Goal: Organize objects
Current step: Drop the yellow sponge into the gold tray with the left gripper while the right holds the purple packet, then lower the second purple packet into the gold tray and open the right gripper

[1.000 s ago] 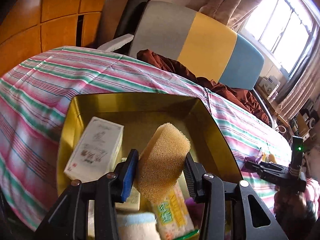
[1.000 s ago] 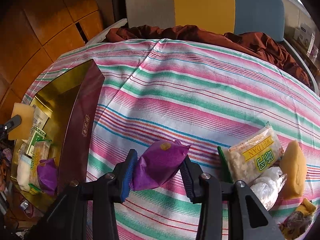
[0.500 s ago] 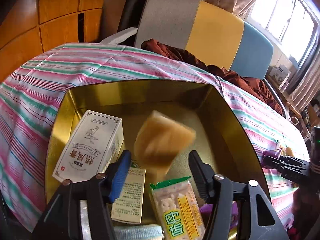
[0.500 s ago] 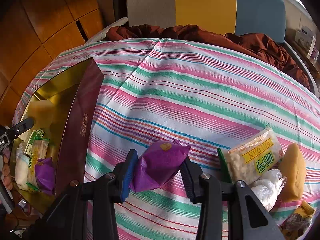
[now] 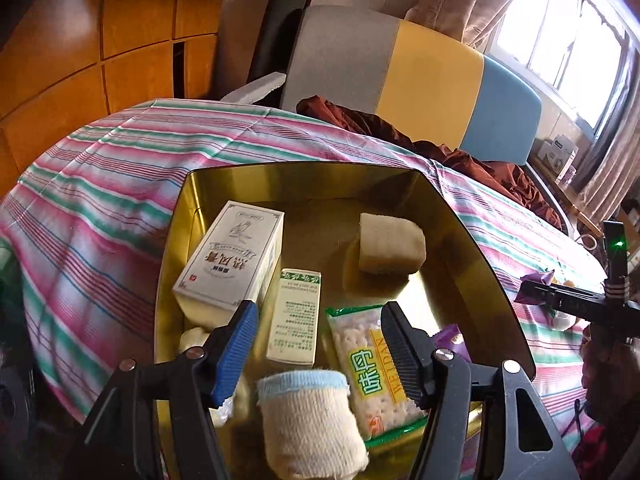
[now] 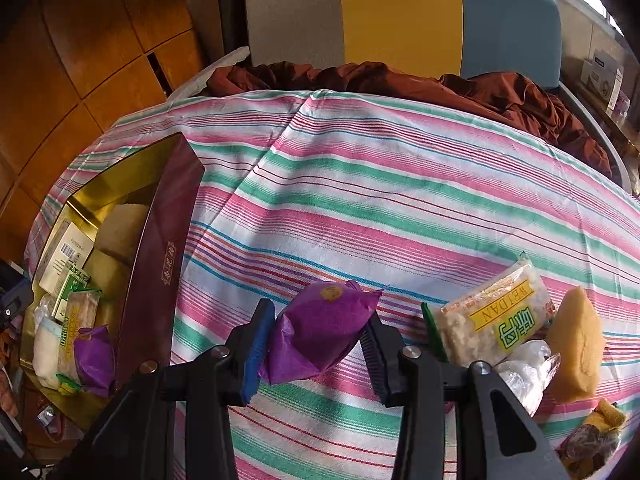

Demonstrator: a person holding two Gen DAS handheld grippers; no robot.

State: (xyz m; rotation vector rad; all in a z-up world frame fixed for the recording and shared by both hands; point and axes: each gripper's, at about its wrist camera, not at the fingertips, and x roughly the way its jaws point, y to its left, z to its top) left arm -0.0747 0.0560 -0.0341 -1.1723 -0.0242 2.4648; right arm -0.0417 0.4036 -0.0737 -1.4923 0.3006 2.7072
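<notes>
**Sponge dropped in box — purple packet next**

Left gripper (image 5: pixel 316 348) hangs over the gold-lined box (image 5: pixel 472 248), jaws apart w/ nothing between them; they've just been opening. The sponge (image 5: pixel 390 249) now lies loose on the box floor at about 1 o'clock from the gripper, apart from the white carton (image 5: pixel 232 260) at 11. Also inside: a slim green-trimmed carton (image 5: pixel 295 316), a snack bag (image 5: pixel 376 364), a rolled sock (image 5: pixel 308 416).

Right gripper (image 6: pixel 316 340) is clamped on the purple packet (image 6: pixel 320 330), held above the striped cloth (image 6: pixel 400 184). Box sits at its 9 o'clock, maroon wall (image 6: pixel 160 264) facing it.

Step in hand, by my read: drop-off done on the left, carry pending on the right. Next move prob. calls for swinging the packet over that wall and letting go once it's clear of the left gripper.

Still on the cloth at 3 o'clock — a second snack bag (image 6: pixel 496 316), a second sponge (image 6: pixel 576 344), a clear plastic bag (image 6: pixel 528 372).

Surface is a bed, not a bench; brown blanket (image 6: pixel 400 80) and a grey-yellow-blue headboard (image 6: pixel 400 12) at 12, wood panels (image 6: pixel 80 40) at 10.
</notes>
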